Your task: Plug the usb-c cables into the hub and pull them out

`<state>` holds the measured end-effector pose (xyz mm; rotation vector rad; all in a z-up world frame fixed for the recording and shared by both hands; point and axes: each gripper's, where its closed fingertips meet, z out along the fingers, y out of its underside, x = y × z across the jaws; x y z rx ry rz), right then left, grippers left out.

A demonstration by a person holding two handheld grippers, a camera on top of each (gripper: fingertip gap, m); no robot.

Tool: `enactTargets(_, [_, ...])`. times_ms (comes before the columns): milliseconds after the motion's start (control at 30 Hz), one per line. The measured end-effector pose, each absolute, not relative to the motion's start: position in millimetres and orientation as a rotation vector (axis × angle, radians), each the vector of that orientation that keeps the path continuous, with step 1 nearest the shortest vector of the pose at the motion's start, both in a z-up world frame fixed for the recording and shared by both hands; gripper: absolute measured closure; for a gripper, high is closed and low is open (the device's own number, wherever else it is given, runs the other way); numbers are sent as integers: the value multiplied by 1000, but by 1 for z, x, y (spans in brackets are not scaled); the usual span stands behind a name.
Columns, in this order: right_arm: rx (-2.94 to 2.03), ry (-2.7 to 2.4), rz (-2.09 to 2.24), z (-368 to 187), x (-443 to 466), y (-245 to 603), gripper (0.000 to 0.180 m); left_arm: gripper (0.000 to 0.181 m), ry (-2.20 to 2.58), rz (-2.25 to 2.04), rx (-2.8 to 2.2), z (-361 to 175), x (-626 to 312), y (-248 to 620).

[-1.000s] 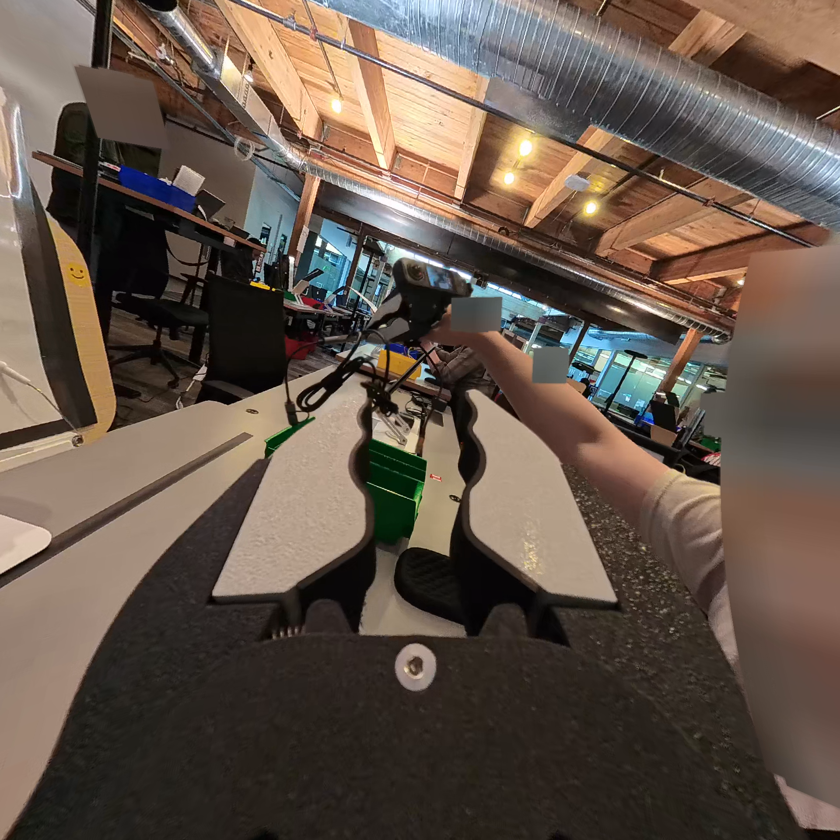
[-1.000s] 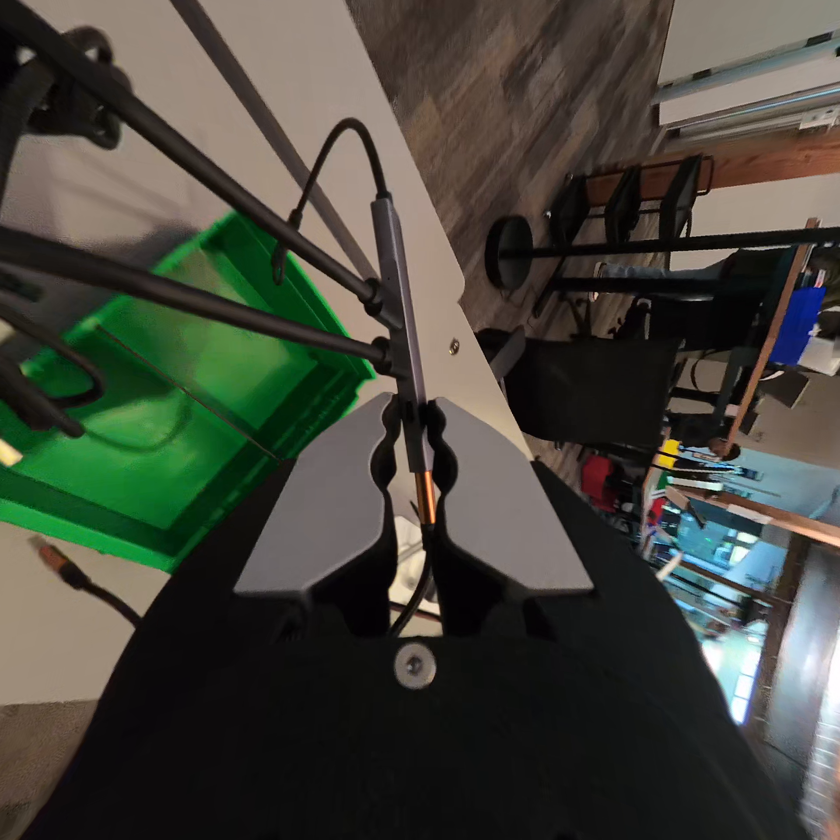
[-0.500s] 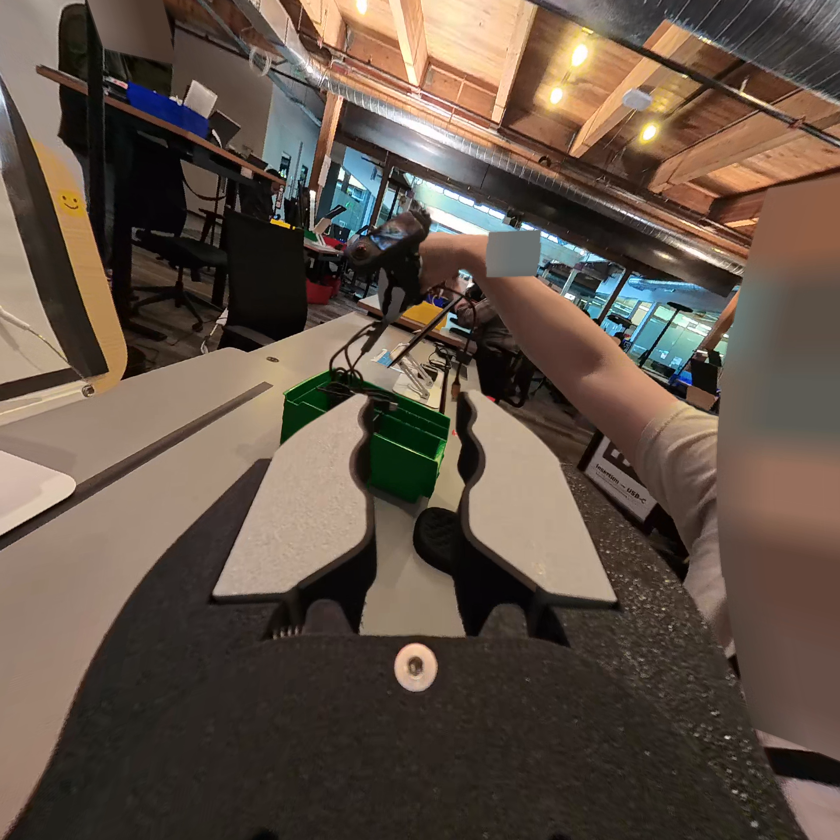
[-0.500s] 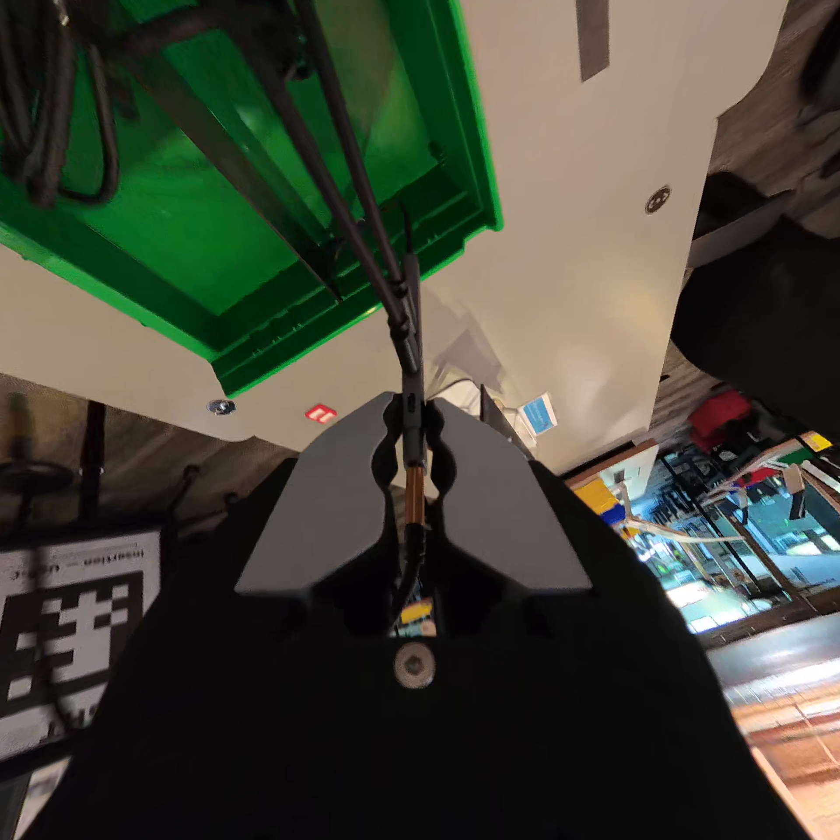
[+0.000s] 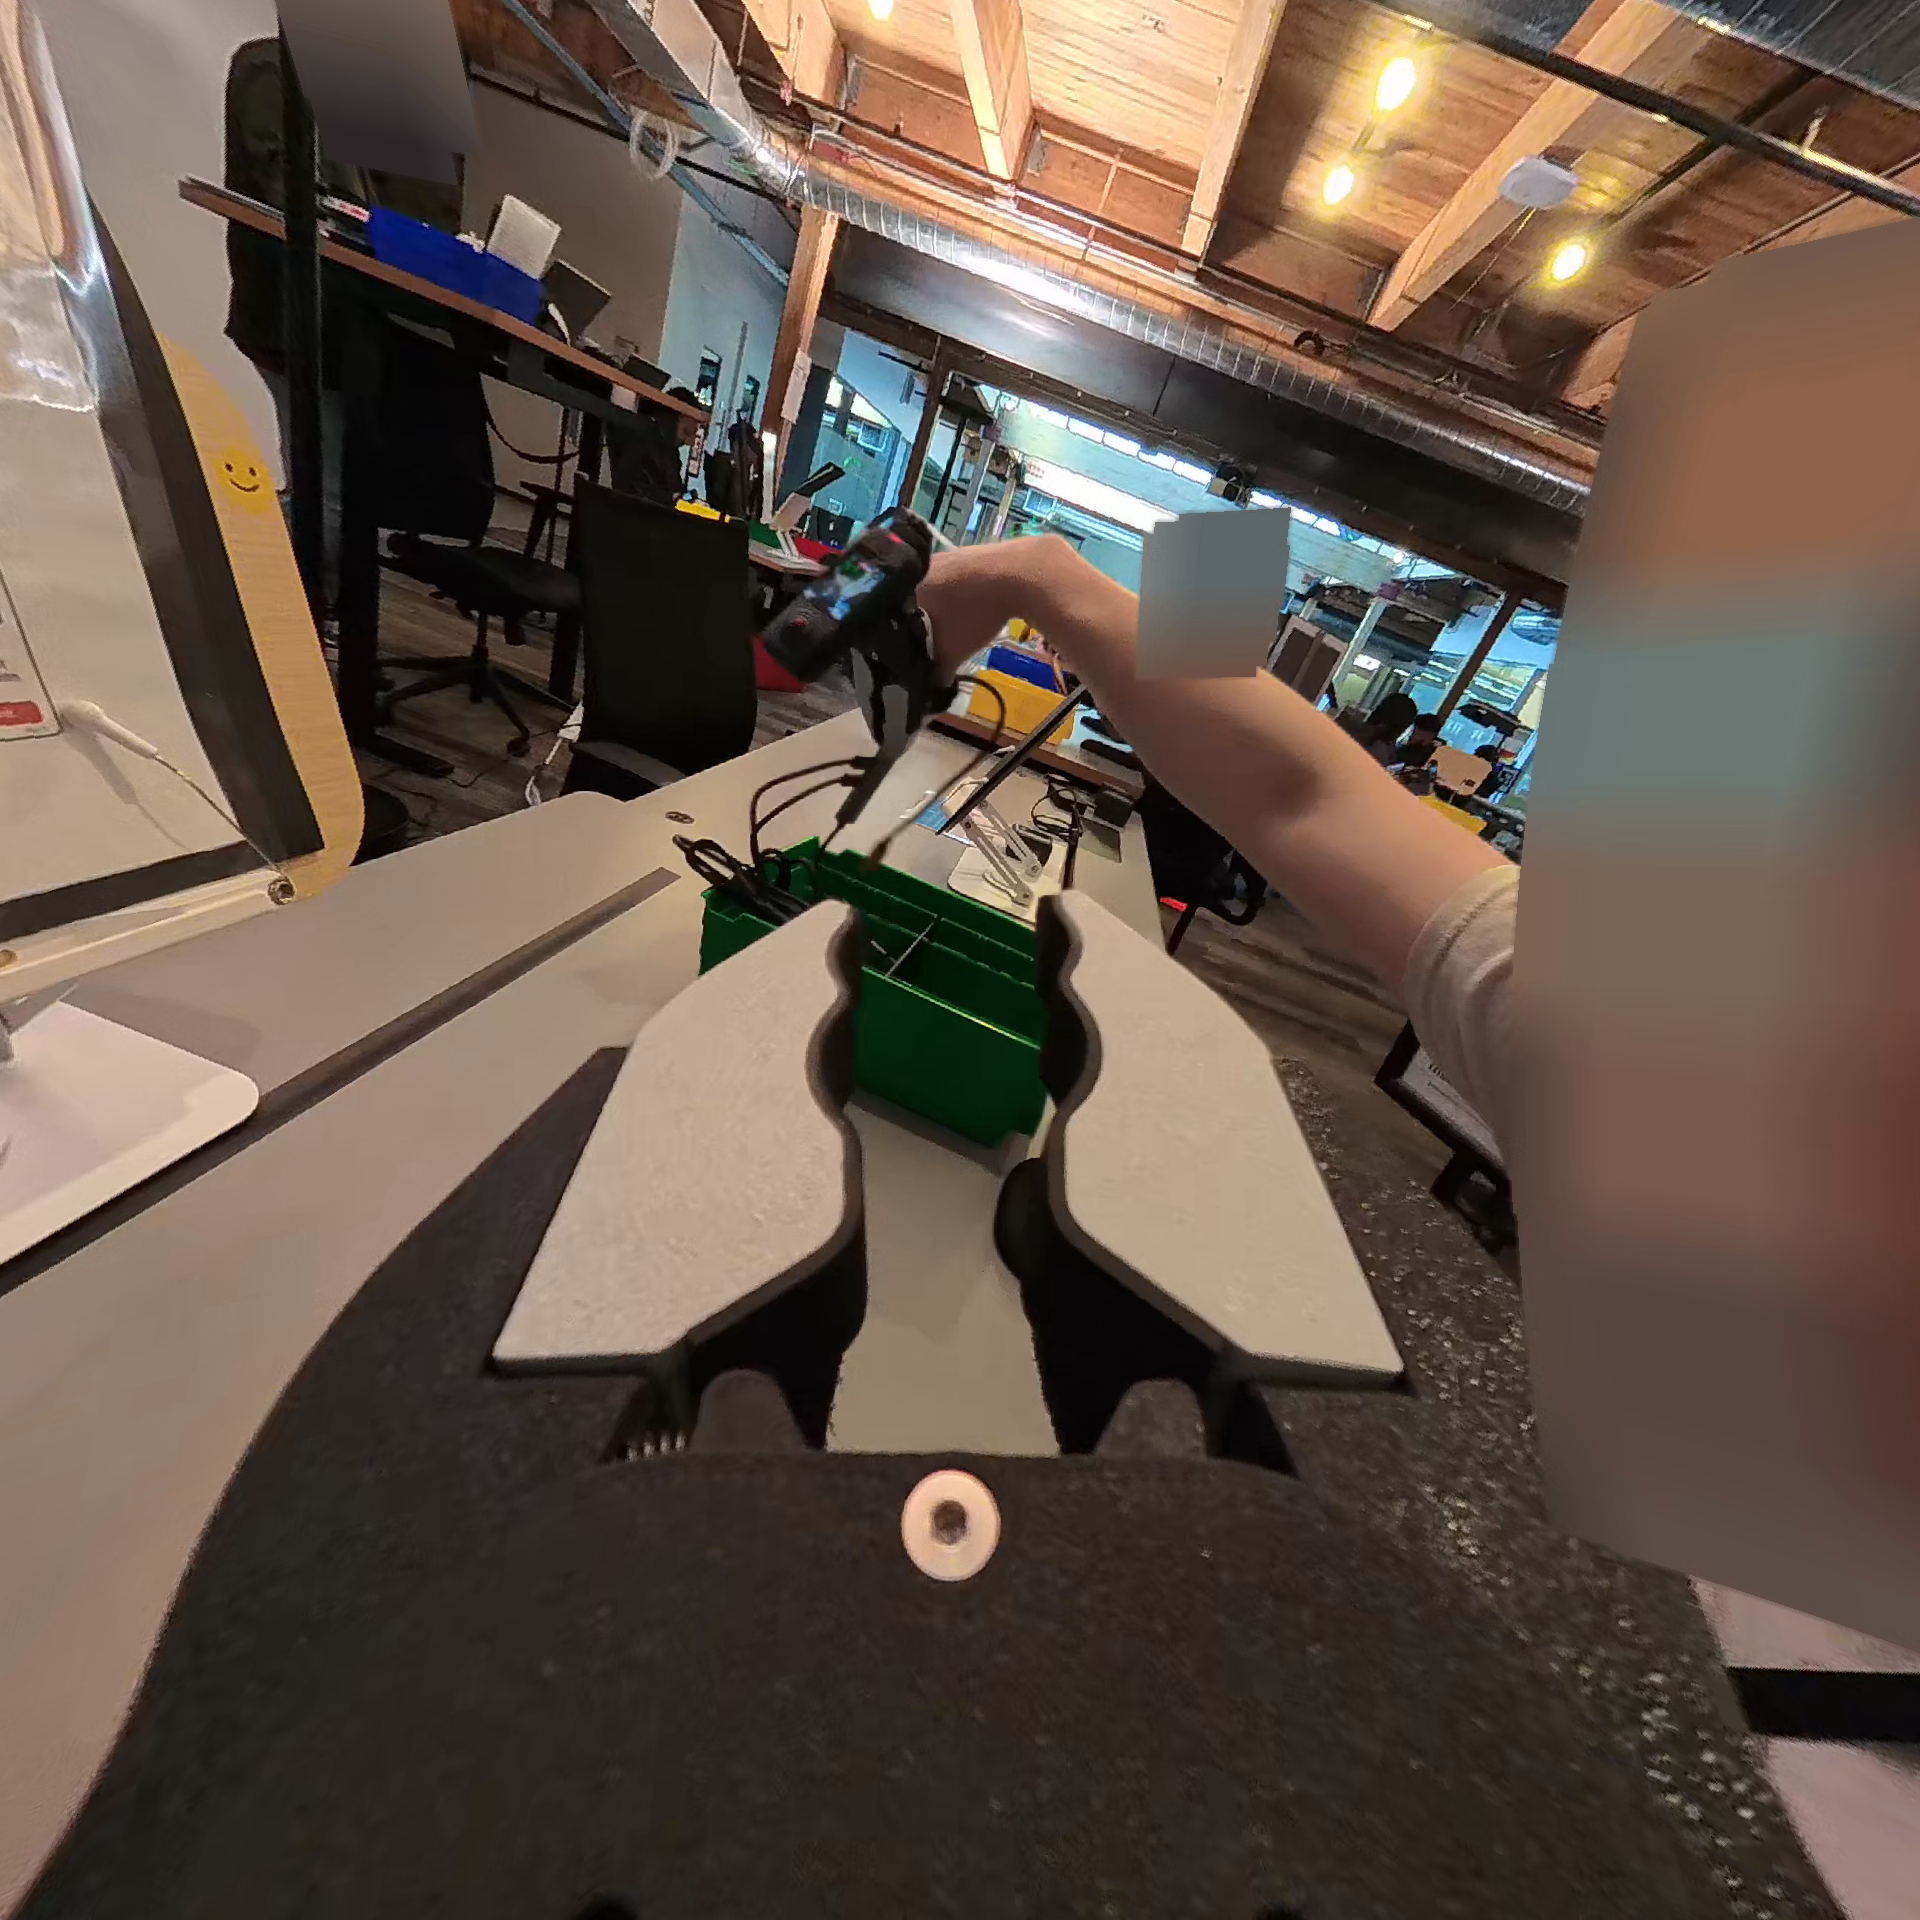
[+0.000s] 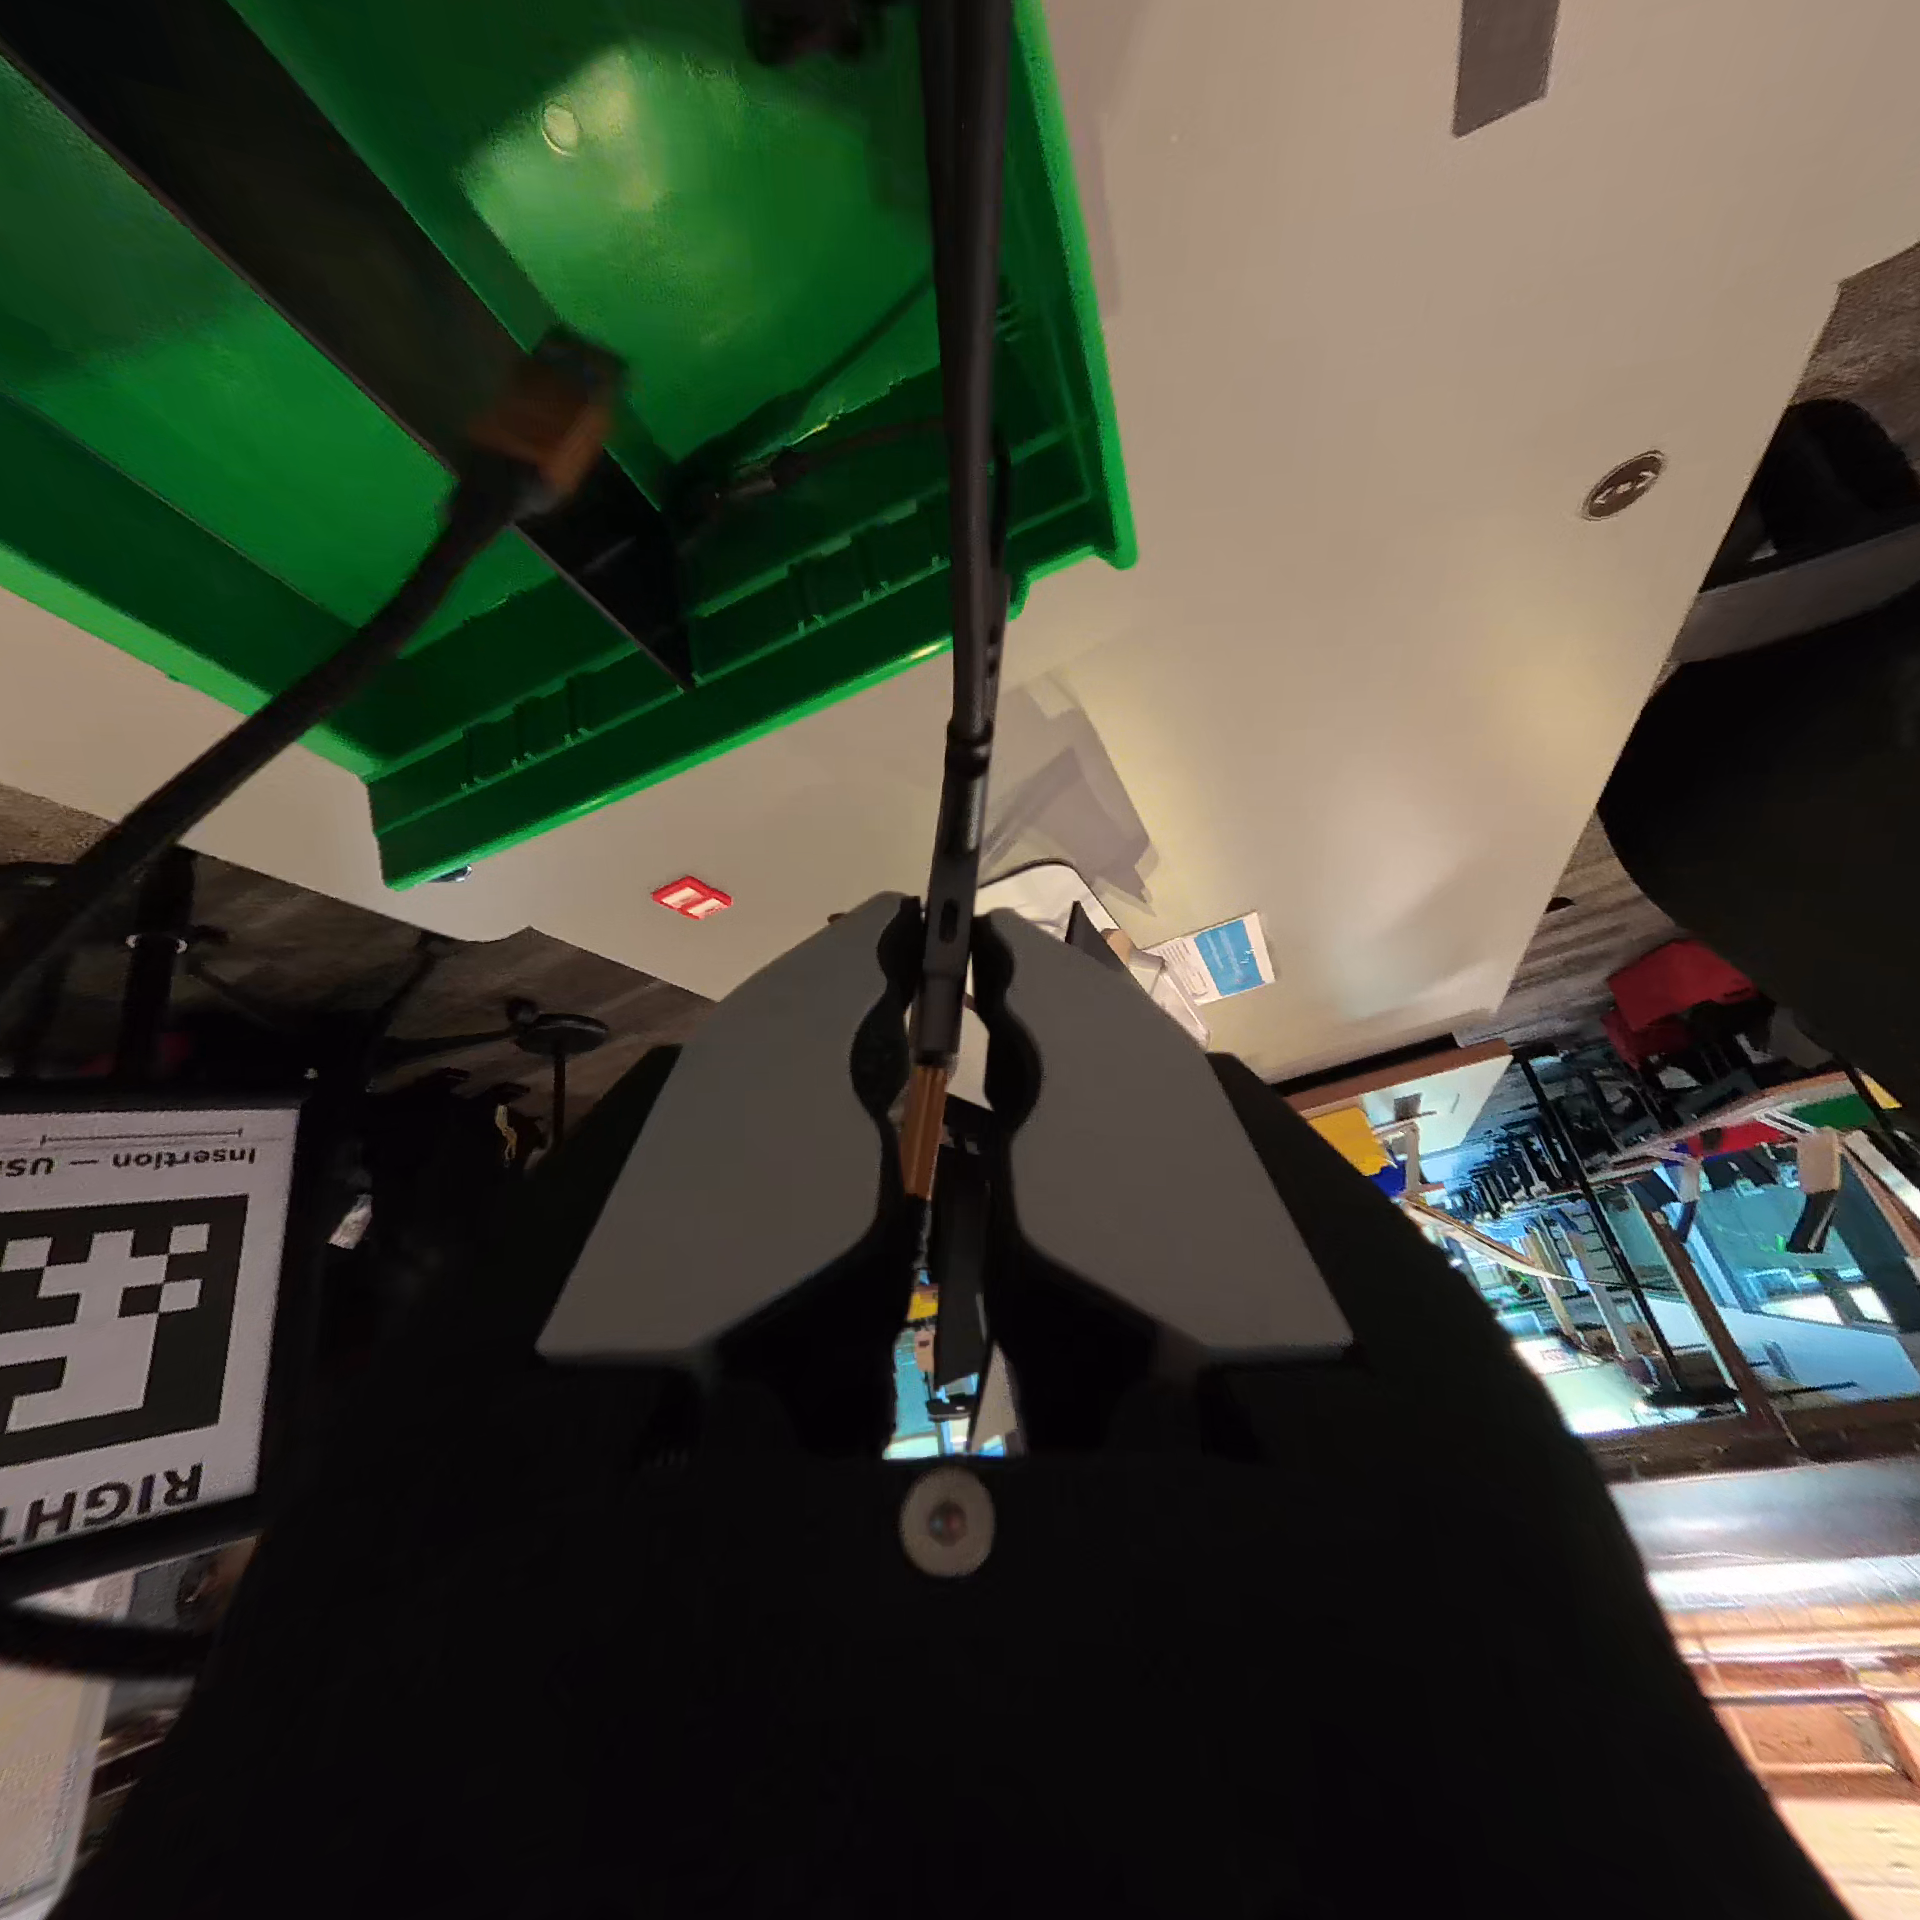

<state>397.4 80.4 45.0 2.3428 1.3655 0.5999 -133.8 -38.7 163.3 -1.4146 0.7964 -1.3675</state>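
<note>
My right gripper (image 6: 948, 925) is shut on a slim dark grey hub (image 6: 961, 821) and holds it in the air over a green bin (image 6: 727, 312). A copper-coloured plug (image 6: 920, 1122) sits in the hub's end between the jaws. Black cables (image 6: 966, 312) run from the hub down into the bin. Another black cable with a copper plug (image 6: 551, 416) hangs free over the bin. My left gripper (image 5: 945, 935) is open and empty, low over the table and short of the bin (image 5: 935, 1029). The left wrist view shows the right gripper (image 5: 862, 613) above the bin.
The bin stands on a white table (image 5: 468, 966). A monitor's white foot (image 5: 94, 1122) is at the left. A small black object (image 5: 1013, 1205) lies by my left fingers. A person's arm (image 5: 1247, 748) reaches in from the right. A patterned marker board (image 6: 114, 1299) stands beside the table. The tips of one gripper are about 55 centimeters away from the tips of the other.
My right gripper has swung with the hub from beside the bin to over it and turned. The free cable plug has come into its view. My left gripper has tilted down, still open.
</note>
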Motion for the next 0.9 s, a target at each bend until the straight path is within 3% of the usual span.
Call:
enactTargets(167, [2335,1197,621,20,420,65,168,152,827,-1142,-1521,141,-123,-19])
enactTargets(400, [2425,812,345,-26,396,38,166,159,749,-468,-1750,92,-129,39])
enactTargets(500, [2458,869,300,-25,391,42,166,162,749,-224,-1808,73,-136,56])
enactTargets(900, [2451,898,174,-6,369,48,166,163,784,5,-1821,56,-133,68])
